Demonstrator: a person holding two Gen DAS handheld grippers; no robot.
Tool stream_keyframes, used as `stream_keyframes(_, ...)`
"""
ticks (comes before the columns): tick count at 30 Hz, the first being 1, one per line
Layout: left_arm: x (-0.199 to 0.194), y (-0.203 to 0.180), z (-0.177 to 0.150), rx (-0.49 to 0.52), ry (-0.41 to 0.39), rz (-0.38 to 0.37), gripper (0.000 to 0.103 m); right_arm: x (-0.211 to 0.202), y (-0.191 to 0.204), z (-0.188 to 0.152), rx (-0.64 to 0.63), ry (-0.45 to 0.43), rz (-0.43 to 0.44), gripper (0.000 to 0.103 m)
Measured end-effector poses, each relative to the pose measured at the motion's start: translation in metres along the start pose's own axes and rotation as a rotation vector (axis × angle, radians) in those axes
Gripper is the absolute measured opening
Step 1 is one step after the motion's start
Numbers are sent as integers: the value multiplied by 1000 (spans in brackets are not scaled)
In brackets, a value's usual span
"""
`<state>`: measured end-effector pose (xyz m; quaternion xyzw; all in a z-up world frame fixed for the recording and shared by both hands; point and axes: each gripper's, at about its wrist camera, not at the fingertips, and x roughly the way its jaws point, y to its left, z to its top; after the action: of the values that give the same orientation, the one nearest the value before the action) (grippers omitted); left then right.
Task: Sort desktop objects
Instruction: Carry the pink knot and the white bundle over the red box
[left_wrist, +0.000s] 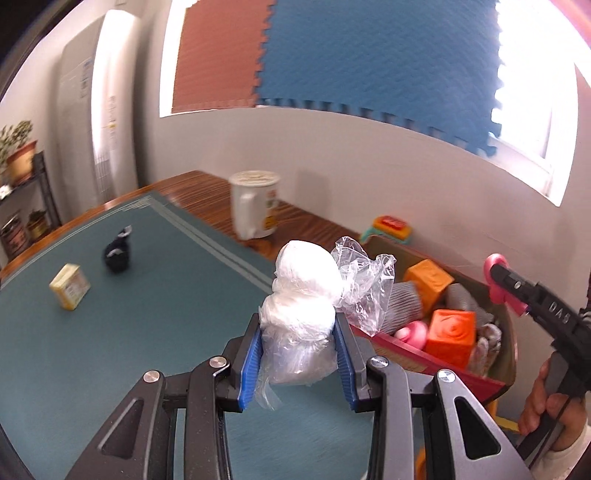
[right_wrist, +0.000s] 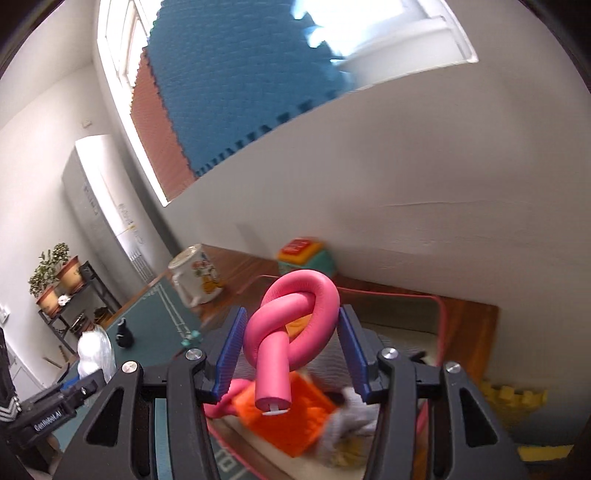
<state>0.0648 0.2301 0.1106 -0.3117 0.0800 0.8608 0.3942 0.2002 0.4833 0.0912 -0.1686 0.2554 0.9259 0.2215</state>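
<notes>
My left gripper (left_wrist: 298, 354) is shut on a white bundle in clear plastic wrap (left_wrist: 303, 295) and holds it above the green mat (left_wrist: 110, 332), just left of the storage box (left_wrist: 506, 332). My right gripper (right_wrist: 291, 354) is shut on a knotted pink foam tube (right_wrist: 291, 325) and holds it over the box, above an orange cube (right_wrist: 291, 417) and grey gloves (right_wrist: 351, 417). The right gripper shows in the left wrist view (left_wrist: 496, 280), the left one in the right wrist view (right_wrist: 92, 350). On the mat lie a yellow block (left_wrist: 70, 286) and a black object (left_wrist: 118, 251).
A white mug (left_wrist: 255, 206) stands on the wooden table (left_wrist: 207, 192) by the wall. A colourful toy (left_wrist: 389, 229) sits behind the box. The box holds orange cubes (left_wrist: 448, 332), a pink piece (left_wrist: 410, 332) and grey gloves (left_wrist: 406, 299). A shelf with potted plants (left_wrist: 22, 158) stands far left.
</notes>
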Motion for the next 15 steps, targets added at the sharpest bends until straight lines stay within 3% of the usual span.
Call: stream_keyframes(15, 60, -77, 34, 72, 37, -69, 38, 11, -24, 6, -49, 28, -59, 55)
